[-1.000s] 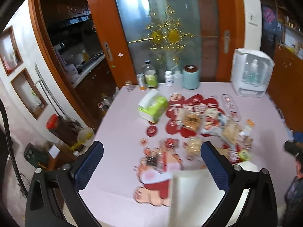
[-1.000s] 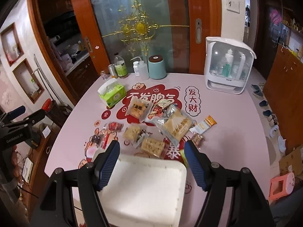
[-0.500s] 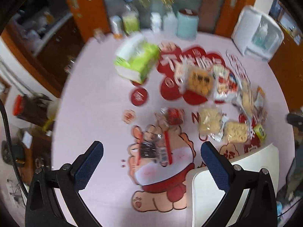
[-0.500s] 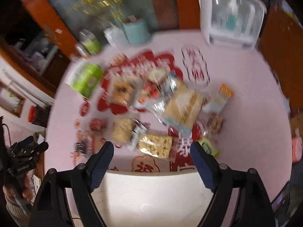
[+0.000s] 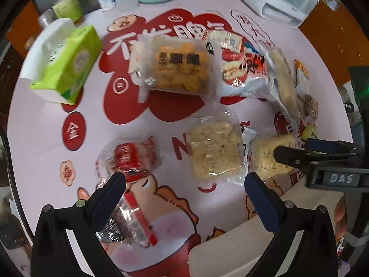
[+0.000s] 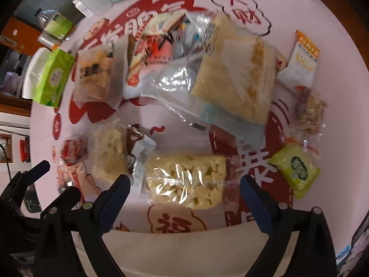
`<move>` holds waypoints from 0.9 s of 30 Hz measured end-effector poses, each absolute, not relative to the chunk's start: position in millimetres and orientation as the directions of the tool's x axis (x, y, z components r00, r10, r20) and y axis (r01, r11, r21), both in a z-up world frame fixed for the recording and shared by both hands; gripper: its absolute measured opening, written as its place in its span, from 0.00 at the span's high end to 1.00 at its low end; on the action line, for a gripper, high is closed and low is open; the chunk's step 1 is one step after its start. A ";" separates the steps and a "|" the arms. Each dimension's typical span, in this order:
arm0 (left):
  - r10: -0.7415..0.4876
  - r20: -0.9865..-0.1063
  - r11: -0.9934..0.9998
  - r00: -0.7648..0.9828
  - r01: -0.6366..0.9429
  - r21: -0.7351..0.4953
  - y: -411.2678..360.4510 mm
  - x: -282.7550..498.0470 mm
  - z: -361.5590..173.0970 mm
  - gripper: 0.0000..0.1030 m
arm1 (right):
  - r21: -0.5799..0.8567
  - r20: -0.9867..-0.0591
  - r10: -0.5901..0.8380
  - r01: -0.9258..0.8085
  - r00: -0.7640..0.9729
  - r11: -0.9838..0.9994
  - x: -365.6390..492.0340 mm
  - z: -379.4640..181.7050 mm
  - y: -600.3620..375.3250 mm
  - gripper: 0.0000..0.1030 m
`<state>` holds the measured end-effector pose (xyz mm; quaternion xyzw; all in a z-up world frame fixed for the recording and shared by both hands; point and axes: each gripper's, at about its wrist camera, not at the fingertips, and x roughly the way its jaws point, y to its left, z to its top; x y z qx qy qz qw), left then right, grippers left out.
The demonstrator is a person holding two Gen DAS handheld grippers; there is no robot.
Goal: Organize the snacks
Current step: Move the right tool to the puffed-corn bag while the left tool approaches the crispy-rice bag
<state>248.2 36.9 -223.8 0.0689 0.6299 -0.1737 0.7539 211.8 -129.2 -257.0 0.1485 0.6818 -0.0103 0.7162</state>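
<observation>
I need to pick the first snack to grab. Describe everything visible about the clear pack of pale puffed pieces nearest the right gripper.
The clear pack is a glossy, see-through plastic bag filled with pale yellow puffed chunks. It looks sealed and lies flat on the pink printed tablecloth, long side across the view. It sits between the open right gripper's fingers, not visibly pinched. A white wrapper meets its left end; the white tray lies just below.

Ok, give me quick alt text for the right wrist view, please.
The open right gripper, its jaws just widened, points down over a clear pack of pale puffed snacks lying untouched on a pink table. More snack packets lie beyond, and a white tray lies below.
</observation>
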 end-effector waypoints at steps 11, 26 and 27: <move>-0.190 -0.973 0.938 0.133 0.319 -0.140 49.6 256.4 -234.5 0.01 | 0.103 -0.994 0.106 0.192 -0.009 0.976 226.8 -288.2 -113.2 0.01; -0.187 -0.979 0.945 0.077 0.285 -0.158 16.4 269.4 -254.4 0.01 | 0.196 -0.971 0.229 0.321 -0.069 0.927 234.5 -314.5 -158.8 0.15; -0.188 -0.980 0.945 0.064 0.282 -0.163 12.1 271.1 -258.6 0.01 | 0.204 -0.969 0.238 0.330 -0.064 0.922 233.9 -311.0 -159.5 0.15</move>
